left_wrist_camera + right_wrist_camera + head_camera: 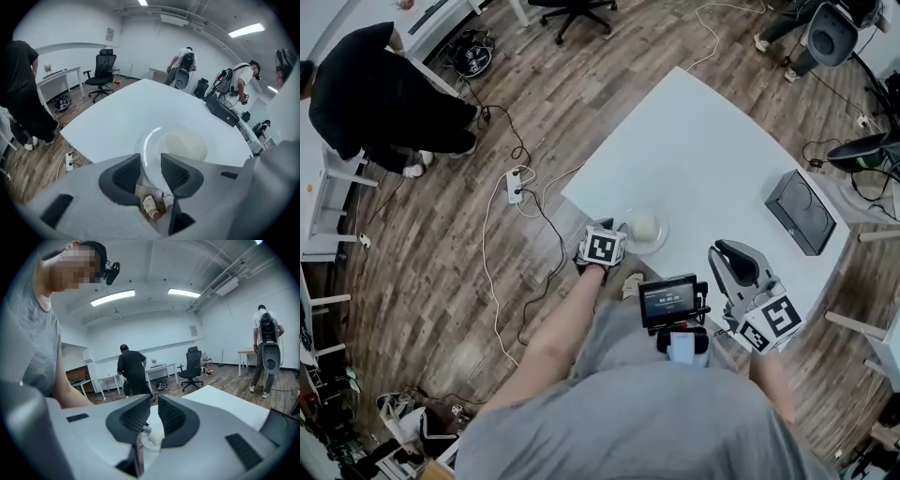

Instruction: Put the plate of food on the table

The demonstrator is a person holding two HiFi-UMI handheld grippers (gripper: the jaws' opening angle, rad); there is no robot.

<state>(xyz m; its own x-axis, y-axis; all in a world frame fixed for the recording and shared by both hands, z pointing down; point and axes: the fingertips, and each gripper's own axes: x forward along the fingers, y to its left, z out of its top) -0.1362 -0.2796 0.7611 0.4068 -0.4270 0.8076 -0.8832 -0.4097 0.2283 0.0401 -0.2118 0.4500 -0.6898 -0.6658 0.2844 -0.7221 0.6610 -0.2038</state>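
My left gripper (151,161) stands spread, its jaws hiding the near rim of the plate (149,143) at the table (117,117) edge. I can't identify the pale food (183,145). The right gripper (153,405) is narrowly parted and empty.

- The left arm (562,333) reaches out forward, bare to the elbow.
- The left gripper (151,164) points steeply down. Its 2 jaws stand wide apart.
- The right arm (772,375) is tucked in close to the body.
- The right gripper (154,401) points almost level. Its 2 jaws are close together, with a thin gap between them.
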